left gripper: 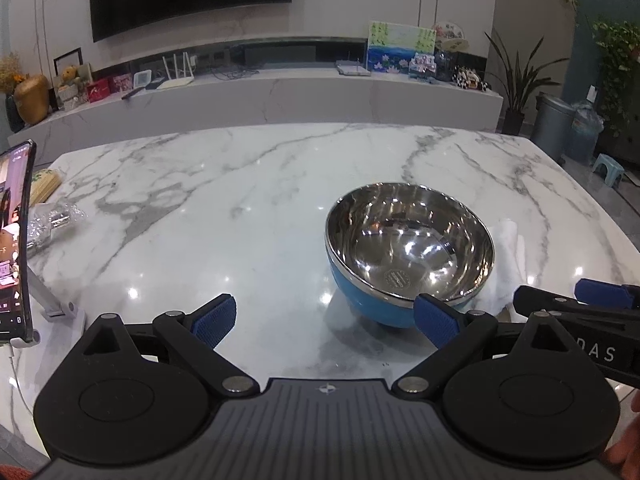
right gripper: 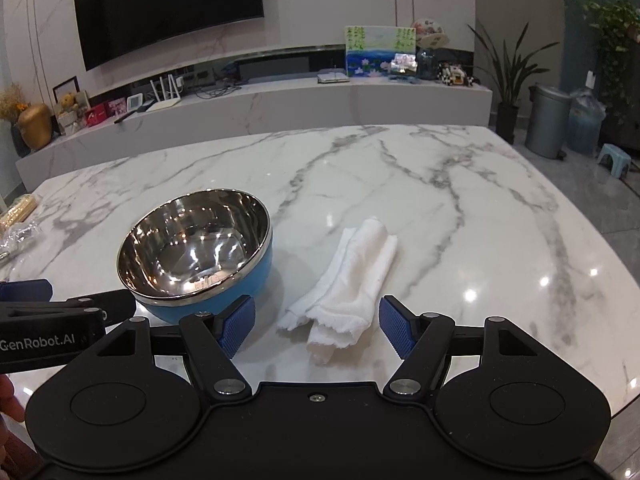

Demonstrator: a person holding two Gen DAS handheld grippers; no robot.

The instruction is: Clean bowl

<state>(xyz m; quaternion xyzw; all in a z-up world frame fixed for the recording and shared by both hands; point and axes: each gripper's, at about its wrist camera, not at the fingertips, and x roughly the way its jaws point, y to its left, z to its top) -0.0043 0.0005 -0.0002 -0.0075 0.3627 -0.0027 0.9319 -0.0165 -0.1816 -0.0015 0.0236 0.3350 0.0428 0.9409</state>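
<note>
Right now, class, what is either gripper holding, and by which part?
Nothing. The left gripper and right gripper are open; blue-sided steel bowl and white folded cloth lie ungripped.

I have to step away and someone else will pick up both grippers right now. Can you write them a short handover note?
Left gripper: open, empty, above the table, the bowl just beyond its right finger.
Right gripper: open, empty, with the near end of the cloth showing between its fingers, not gripped.
Bowl: blue outside, steel inside, upright on the table, nothing visible inside it.
Cloth: white, folded, lying flat to the right of the bowl, apart from it.
Done: nothing picked up so far.
Left: probably steady the bowl with the left, take the cloth with the right, wipe the inside.
</note>
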